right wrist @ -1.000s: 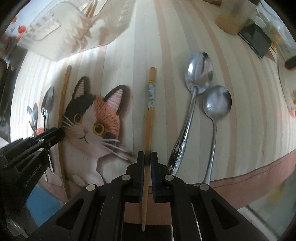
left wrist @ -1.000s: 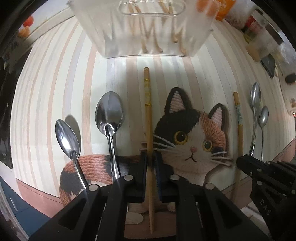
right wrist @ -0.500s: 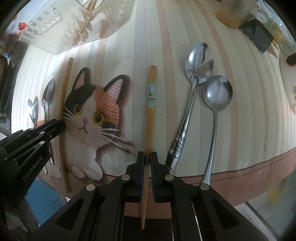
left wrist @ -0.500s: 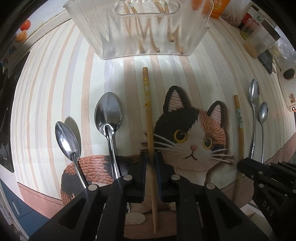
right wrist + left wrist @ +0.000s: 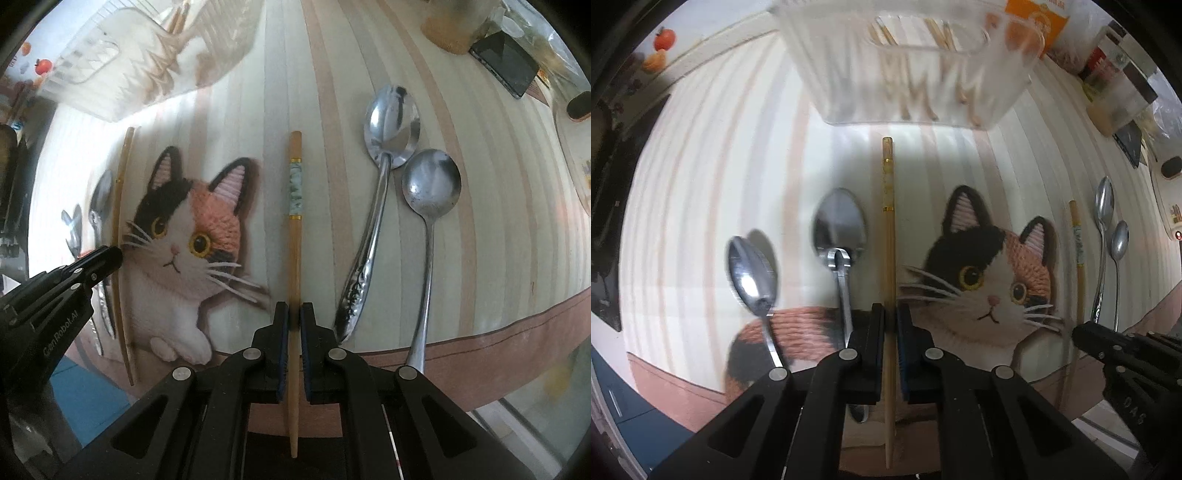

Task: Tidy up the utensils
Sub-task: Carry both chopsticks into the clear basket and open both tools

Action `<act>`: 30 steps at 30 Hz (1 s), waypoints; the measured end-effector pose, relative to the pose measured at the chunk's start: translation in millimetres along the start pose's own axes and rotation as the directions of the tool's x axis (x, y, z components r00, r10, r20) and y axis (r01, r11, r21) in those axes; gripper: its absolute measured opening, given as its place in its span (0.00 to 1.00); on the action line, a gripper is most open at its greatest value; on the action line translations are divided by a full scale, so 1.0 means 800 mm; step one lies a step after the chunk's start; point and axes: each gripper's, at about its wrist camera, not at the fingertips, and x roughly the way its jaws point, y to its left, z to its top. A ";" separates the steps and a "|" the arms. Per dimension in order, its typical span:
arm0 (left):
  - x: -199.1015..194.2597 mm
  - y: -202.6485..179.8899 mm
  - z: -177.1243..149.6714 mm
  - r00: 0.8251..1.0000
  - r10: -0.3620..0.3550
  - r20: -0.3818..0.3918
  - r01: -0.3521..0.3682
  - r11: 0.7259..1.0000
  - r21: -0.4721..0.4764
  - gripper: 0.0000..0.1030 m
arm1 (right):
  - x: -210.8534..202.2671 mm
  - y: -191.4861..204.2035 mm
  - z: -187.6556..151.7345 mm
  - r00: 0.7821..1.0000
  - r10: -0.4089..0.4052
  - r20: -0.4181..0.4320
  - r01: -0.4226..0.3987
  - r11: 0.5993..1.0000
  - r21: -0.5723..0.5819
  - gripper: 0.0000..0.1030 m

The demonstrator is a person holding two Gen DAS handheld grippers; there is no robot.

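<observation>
Your two wooden chopsticks lie along the striped cat tablecloth, each with a decorated band near its far end. Your left gripper is closing, its pads on the left chopstick. Your right gripper is almost fully closed and pinches the other chopstick. Spoons lie just beside; the clear basket stands far.

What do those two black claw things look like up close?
Both are matte black. The left gripper and the right gripper each have two flat fingers lined with blue pads, hinged on angular arms with round silver rivets and cut-out slots. One side bears white lettering. No cables or sleeves show.
</observation>
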 end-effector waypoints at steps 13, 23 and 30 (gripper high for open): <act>-0.104 0.071 0.011 0.980 0.090 0.175 -0.072 0.992 -0.107 0.04 | -0.093 0.021 0.028 0.982 0.079 0.174 -0.073 0.997 -0.039 0.06; -0.195 0.083 0.043 0.937 0.107 0.334 -0.059 0.987 -0.151 0.04 | -0.177 0.055 0.070 0.940 0.139 0.312 -0.116 0.989 -0.093 0.06; -0.228 0.055 0.109 0.914 0.060 0.402 -0.021 0.995 -0.101 0.04 | -0.222 0.071 0.134 0.903 0.189 0.386 -0.160 0.981 -0.105 0.06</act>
